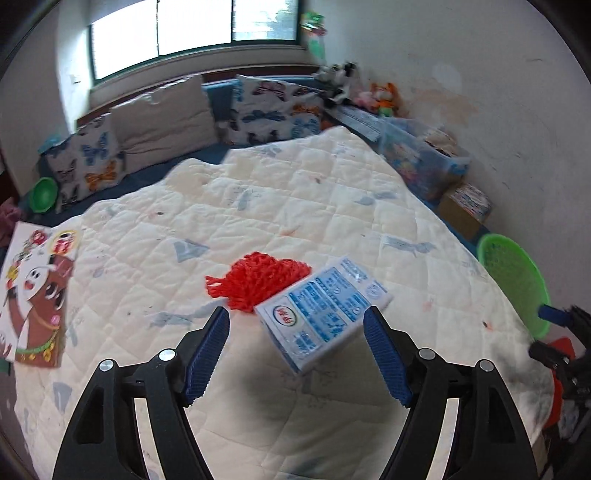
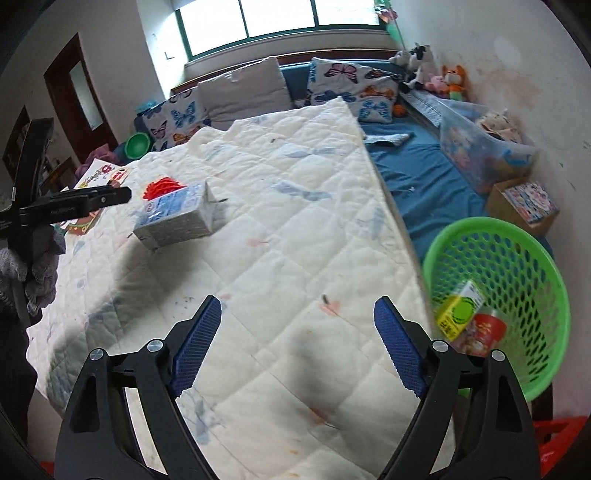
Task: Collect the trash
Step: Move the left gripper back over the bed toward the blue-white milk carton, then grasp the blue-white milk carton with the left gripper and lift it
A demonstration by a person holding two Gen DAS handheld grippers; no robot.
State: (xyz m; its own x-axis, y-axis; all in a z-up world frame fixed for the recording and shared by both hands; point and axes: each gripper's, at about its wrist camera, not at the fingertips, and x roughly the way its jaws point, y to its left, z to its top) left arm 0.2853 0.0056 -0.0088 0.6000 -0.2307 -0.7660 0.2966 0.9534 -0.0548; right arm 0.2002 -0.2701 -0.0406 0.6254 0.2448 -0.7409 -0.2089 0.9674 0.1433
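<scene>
The left gripper (image 1: 297,325) hangs over the white quilted mattress pad (image 1: 280,206) with its blue-padded jaws spread wide and nothing clamped between them. A blue-and-white milk carton (image 1: 325,314) lies on its side on the quilt just ahead of the fingertips, at about twelve o'clock from the jaws and closer to the right-hand pad, though no pad presses on it. Touching the carton's far end, at about eleven o'clock from it, sits a bunched red mesh net (image 1: 255,284). The right gripper (image 2: 297,314) also stands wide open and empty, poised over bare quilt near the pad's right edge. From its camera the carton (image 2: 177,221) and the red net (image 2: 162,186) lie well off at ten o'clock, with the black tip of the left gripper (image 2: 110,195) reaching in beside them. A green plastic basket (image 2: 532,266) stands off the quilt's edge at about three o'clock from the right jaws, tilted toward the camera; inside it lie a yellow-green carton (image 2: 460,310) and a red cup (image 2: 487,328), touching each other. A cartoon picture book (image 1: 35,291) rests on the quilt's left edge, at nine o'clock from the milk carton. Butterfly-print pillows (image 2: 354,85) line the far end under the window (image 2: 280,18).
</scene>
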